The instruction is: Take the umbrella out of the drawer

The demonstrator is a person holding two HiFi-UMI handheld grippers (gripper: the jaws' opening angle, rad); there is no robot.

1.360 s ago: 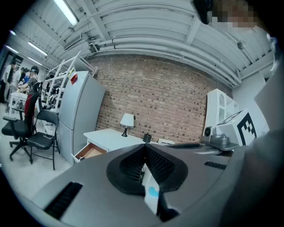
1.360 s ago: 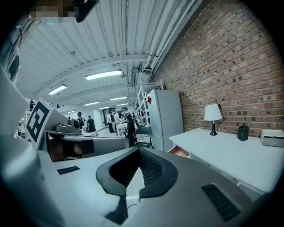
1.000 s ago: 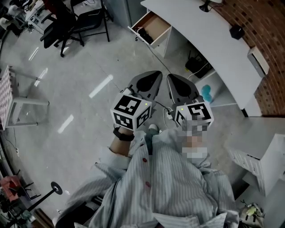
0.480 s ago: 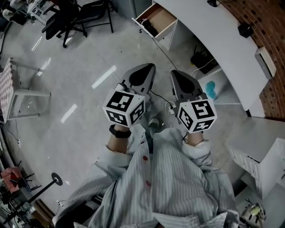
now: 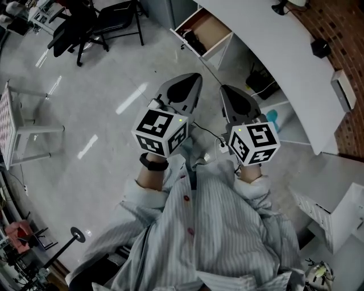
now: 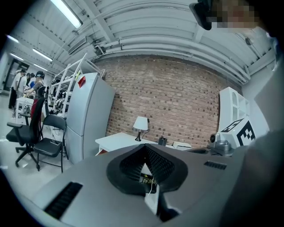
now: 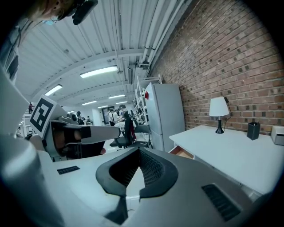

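The open wooden drawer juts from the left end of the white desk at the top of the head view. A dark object, too small to tell what it is, lies at the drawer's front end. My left gripper and right gripper are held side by side over the floor. Both point toward the desk, well short of the drawer. Both are shut with nothing in them, as the left gripper view and right gripper view show. The right gripper view shows the drawer ahead.
Black chairs stand at the upper left, and a white rack stands at the left edge. A lamp sits on the desk. A teal object and cables lie under the desk. A grey fridge stands beyond the desk's end.
The person and both grippers have moved forward over the floor toward the desk, so the open drawer looks a little nearer and larger. Both sets of jaws look unchanged.
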